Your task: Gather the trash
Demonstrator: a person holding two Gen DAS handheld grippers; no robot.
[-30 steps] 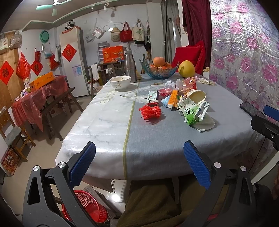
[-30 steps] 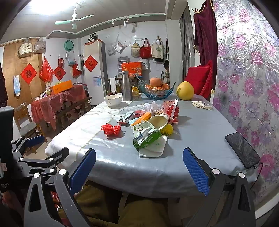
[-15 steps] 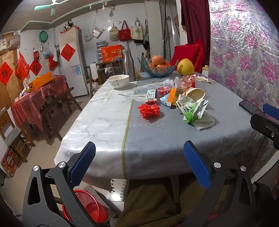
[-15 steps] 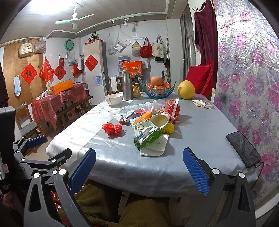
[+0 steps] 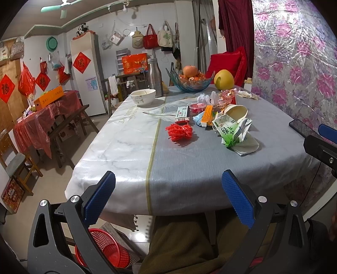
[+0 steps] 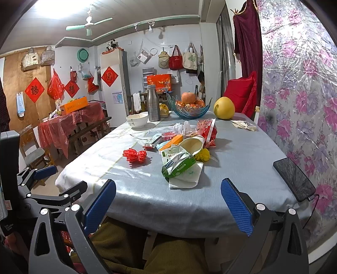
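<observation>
Both grippers hang at the near edge of the table point(image 5: 189, 168) — left gripper point(image 5: 168, 197) and right gripper point(image 6: 168, 200) with blue pads spread wide, holding nothing — above the person's olive-trousered legs point(image 6: 147, 253).

bare near tablecloth point(image 5: 130, 147), litter pile point(image 6: 181, 160) mid-table, phone point(image 6: 294, 179) right edge

White walls point(image 6: 130, 42) close the far end of the room, hung with bags point(image 6: 175, 58) and red paper squares point(image 6: 34, 90). A tall white fridge point(image 6: 112, 78) stands against them with a red square on its door. A green ceiling fan point(image 6: 89, 21) hangs beside a bright ceiling light point(image 6: 52, 6). On the right a flowered plastic sheet point(image 6: 299, 84) covers the wall, next to a dark red curtain point(image 6: 247, 42). A side table point(image 5: 46, 111) under red plastic stands on the pale tiled floor point(image 5: 63, 168), with a wooden chair point(image 5: 14, 166) near it.
</observation>
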